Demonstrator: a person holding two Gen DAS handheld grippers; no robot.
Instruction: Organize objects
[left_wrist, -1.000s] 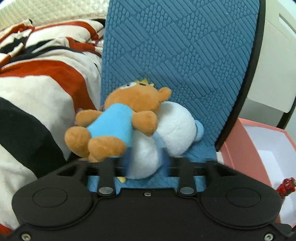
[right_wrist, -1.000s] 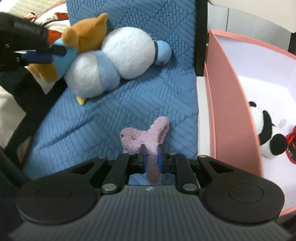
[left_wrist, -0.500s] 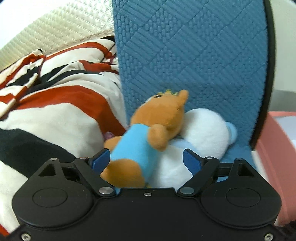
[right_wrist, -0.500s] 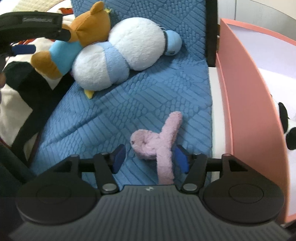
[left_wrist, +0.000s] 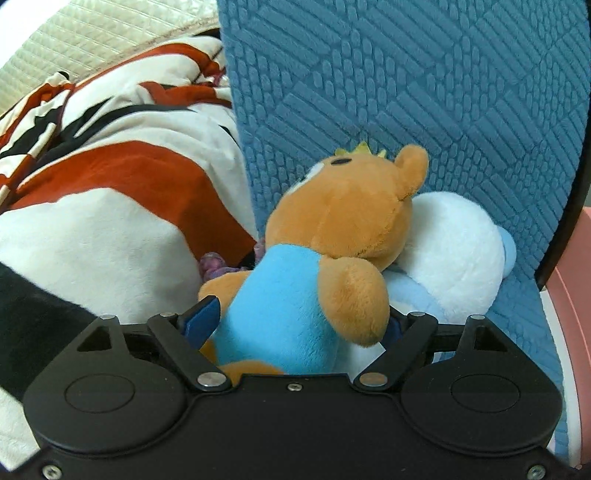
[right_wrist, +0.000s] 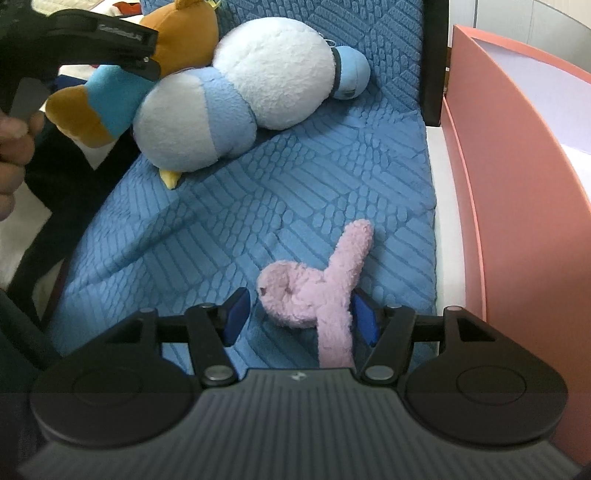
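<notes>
Right now my left gripper (left_wrist: 295, 326) straddles the orange bear (left_wrist: 325, 258) in its light-blue shirt, jaws closing around its body, though the pads do not visibly press it. That bear leans on a white-and-blue plush (right_wrist: 243, 99) atop the blue textured cushion (right_wrist: 295, 192). My right gripper (right_wrist: 300, 321) stands open around a small pink plush (right_wrist: 314, 291) lying on the cushion – just beside the pink box (right_wrist: 491, 184)

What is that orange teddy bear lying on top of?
The orange teddy bear leans its head on a white-and-blue plush, which rests on the blue quilted cushion. What lies under the bear's legs is hidden by the left gripper.
</notes>
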